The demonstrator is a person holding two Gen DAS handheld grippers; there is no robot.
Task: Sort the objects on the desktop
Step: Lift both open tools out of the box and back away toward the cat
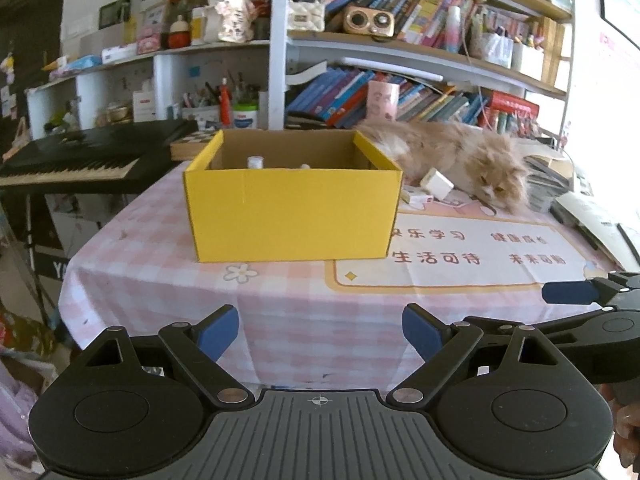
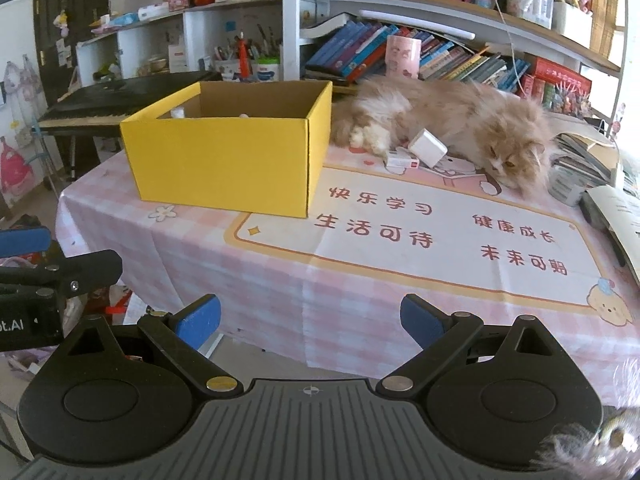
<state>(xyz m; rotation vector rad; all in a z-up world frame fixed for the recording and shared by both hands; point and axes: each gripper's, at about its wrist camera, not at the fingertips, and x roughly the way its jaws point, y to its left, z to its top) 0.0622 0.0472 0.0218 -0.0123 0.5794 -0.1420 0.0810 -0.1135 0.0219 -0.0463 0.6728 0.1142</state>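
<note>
— Honestly, what worries you from where you stand?

— Your left gripper (image 1: pixel 320 334) and right gripper (image 2: pixel 310 320) are both spread wide and hold nothing, hanging off the near edge of the table (image 2: pixel 360 300). What is left to sort sits at about one o'clock in your right view: a white charger (image 2: pixel 427 148) leaning on a flat white box (image 2: pixel 402 159), both touching the cat (image 2: pixel 460 120).

— So the cat is the trouble?

— I'd say so. Reach in and it may paw, shift, or knock the charger away. A wide claw could also catch fur.

— And the yellow box (image 2: pixel 228 168)?

— It's at eleven o'clock, already holding a few small things. Its near wall is tall; carry low and you'd likely clip the rim or shove it back.
</note>
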